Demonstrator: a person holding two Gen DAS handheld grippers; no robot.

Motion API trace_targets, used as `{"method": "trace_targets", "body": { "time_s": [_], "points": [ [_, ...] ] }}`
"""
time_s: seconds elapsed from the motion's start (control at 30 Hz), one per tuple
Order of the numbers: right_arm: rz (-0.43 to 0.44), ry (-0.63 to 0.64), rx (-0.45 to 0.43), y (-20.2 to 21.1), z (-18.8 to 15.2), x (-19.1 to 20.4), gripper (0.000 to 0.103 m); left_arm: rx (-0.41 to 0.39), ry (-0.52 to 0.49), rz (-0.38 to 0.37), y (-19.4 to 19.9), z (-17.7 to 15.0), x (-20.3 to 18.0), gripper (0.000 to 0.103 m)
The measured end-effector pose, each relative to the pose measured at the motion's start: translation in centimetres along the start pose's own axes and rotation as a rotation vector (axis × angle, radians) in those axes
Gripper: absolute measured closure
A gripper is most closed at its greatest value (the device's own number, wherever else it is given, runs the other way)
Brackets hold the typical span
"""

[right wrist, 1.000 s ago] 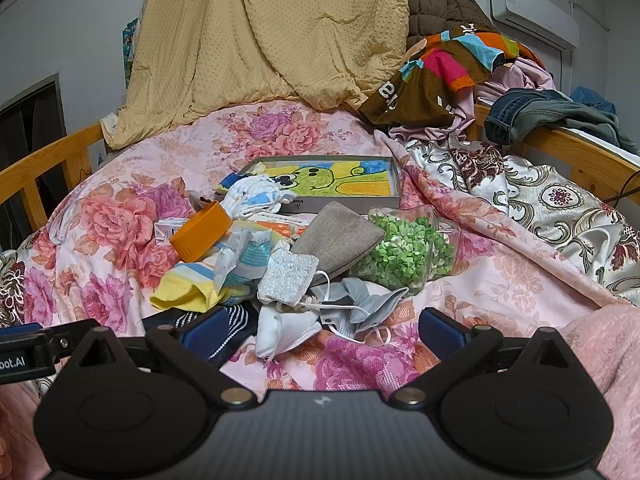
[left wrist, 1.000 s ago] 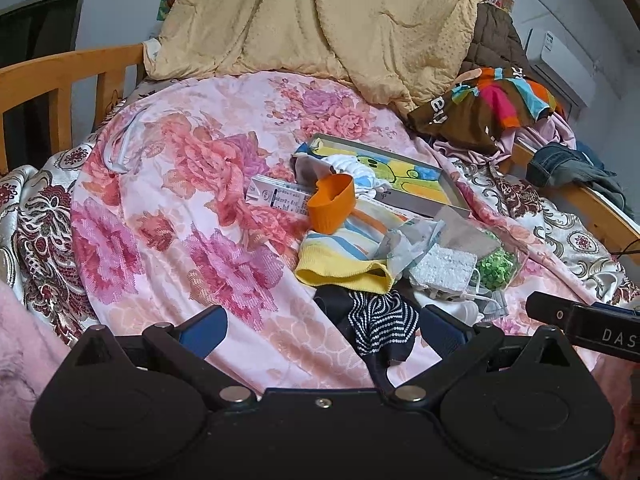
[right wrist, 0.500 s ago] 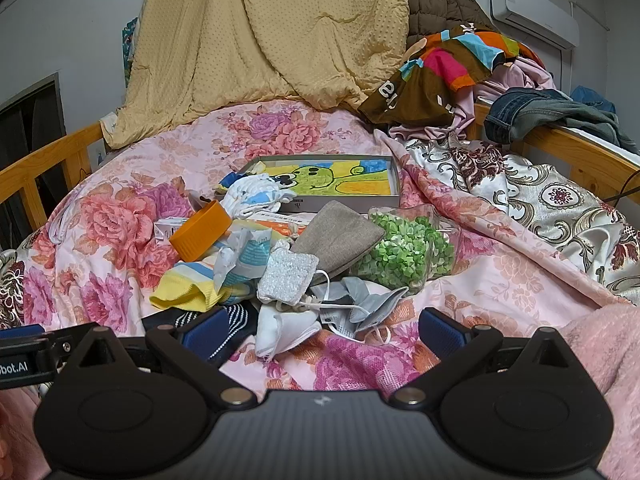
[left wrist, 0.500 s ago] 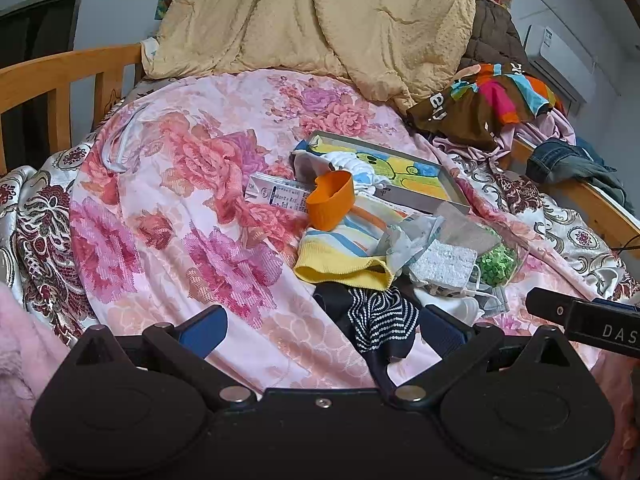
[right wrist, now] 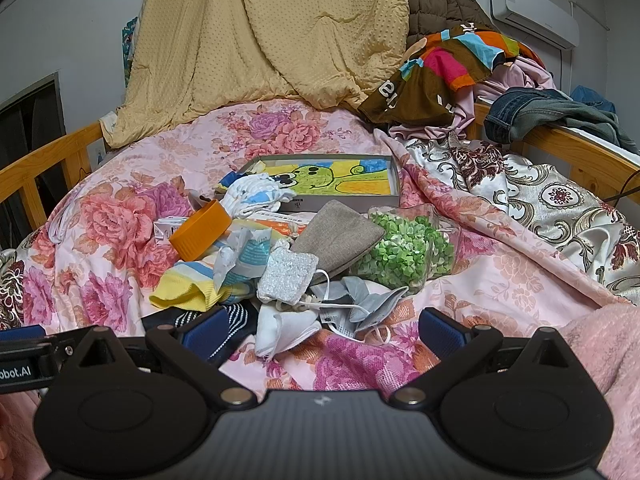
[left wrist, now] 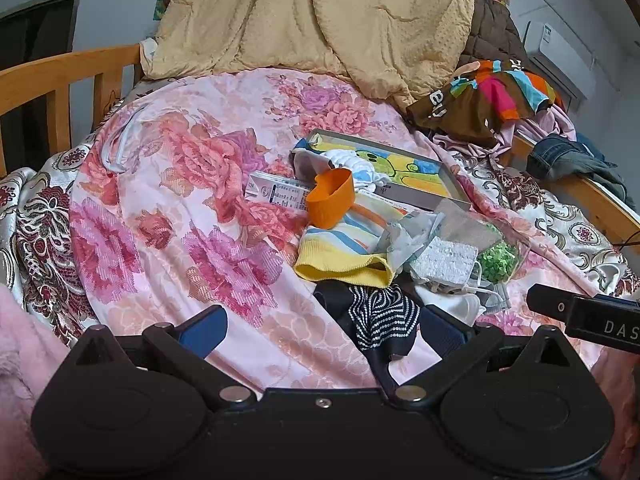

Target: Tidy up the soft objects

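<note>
A heap of soft items lies mid-bed: a yellow striped sock [left wrist: 344, 254] [right wrist: 188, 284], a dark striped sock [left wrist: 378, 316], a grey sponge pad [right wrist: 287, 276], a grey pouch [right wrist: 338, 234], face masks [right wrist: 352, 308], a white-blue sock bundle [right wrist: 254, 194] and a bag of green bits [right wrist: 404, 250]. My left gripper [left wrist: 324, 330] is open and empty, low at the near edge of the heap, its right finger beside the dark striped sock. My right gripper [right wrist: 324, 330] is open and empty just short of the masks.
An orange cup [left wrist: 331, 199] and a picture box [right wrist: 340, 184] lie behind the heap, a white carton [left wrist: 276, 194] to its left. A tan quilt [right wrist: 260, 40] and piled clothes [right wrist: 448, 72] fill the bed's back. Wooden rails [left wrist: 60, 76] run along both sides.
Both grippers have stayed almost still; the left view has shifted very slightly. Nothing was taken hold of or moved.
</note>
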State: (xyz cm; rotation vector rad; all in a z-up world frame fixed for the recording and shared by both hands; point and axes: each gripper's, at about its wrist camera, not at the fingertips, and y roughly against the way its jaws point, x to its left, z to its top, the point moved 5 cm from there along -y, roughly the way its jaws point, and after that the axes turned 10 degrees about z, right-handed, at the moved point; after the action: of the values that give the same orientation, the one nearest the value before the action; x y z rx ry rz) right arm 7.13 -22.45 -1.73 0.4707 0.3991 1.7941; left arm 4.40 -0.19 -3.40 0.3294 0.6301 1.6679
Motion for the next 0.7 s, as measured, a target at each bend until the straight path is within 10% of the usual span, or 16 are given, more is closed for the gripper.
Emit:
{"method": "trace_targets", "body": {
  "time_s": [0.7],
  "points": [
    [-0.001,0.002,0.004,-0.09,0.02,0.12,0.0,-0.009,0.02,-0.047,-0.06,-0.16,-0.21,0.001]
  ]
}}
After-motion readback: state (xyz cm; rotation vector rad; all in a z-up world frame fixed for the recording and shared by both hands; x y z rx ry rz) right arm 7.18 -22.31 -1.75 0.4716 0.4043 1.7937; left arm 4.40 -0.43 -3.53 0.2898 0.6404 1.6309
